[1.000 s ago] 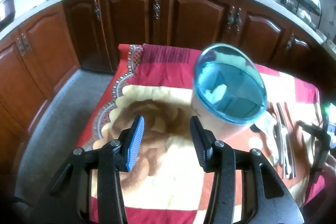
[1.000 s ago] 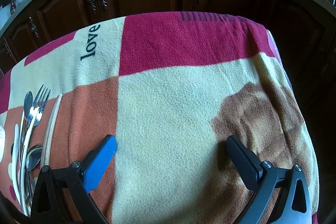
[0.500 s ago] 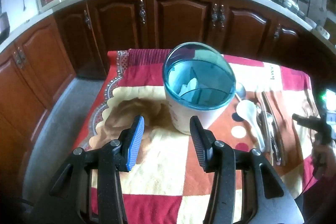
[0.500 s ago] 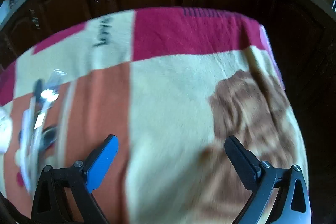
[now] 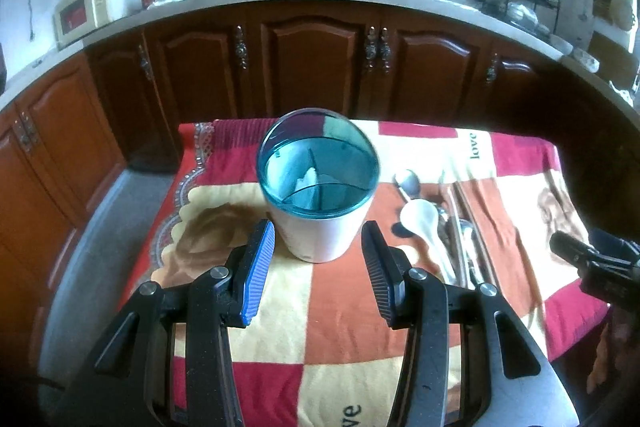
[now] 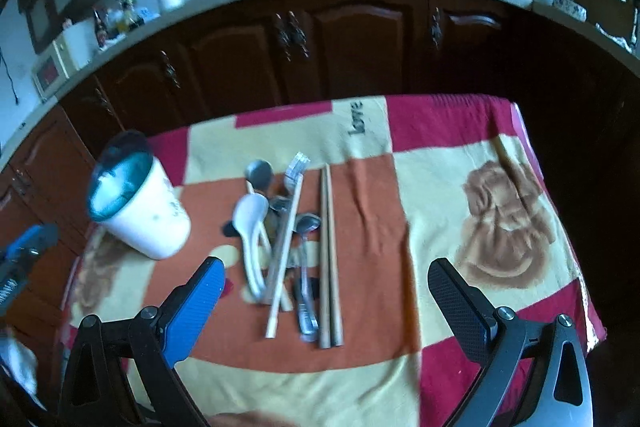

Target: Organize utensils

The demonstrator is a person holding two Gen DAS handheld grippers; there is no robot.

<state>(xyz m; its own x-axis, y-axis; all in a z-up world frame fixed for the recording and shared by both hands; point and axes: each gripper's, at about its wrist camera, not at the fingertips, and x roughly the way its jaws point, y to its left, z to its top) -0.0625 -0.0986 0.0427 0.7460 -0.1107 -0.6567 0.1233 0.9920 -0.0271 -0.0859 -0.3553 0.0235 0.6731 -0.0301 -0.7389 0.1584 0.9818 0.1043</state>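
Observation:
A white utensil holder (image 5: 320, 227) (image 6: 148, 219) with a blue divided insert stands upright on the patterned cloth, left of a pile of utensils. The pile holds a white ceramic spoon (image 6: 250, 227) (image 5: 424, 223), metal spoons (image 6: 259, 173), a fork (image 6: 296, 167) and wooden chopsticks (image 6: 329, 255). My left gripper (image 5: 316, 241) is open, its fingers just short of the holder with nothing between them. My right gripper (image 6: 326, 281) is wide open above the near ends of the utensils, touching none. The right gripper's tips also show at the left wrist view's right edge.
The table carries a red, orange and cream blanket (image 6: 460, 163) that hangs over its edges. Dark wooden cabinets (image 5: 312, 67) run behind it under a counter with a microwave (image 5: 86, 13), bottles, a pot and a wok. Grey floor (image 5: 100, 227) lies to the left.
Both grippers have pulled back and risen from the table. The right wrist view swung left, so the utensil pile and holder now lie in front of it. The holder looks smaller and farther.

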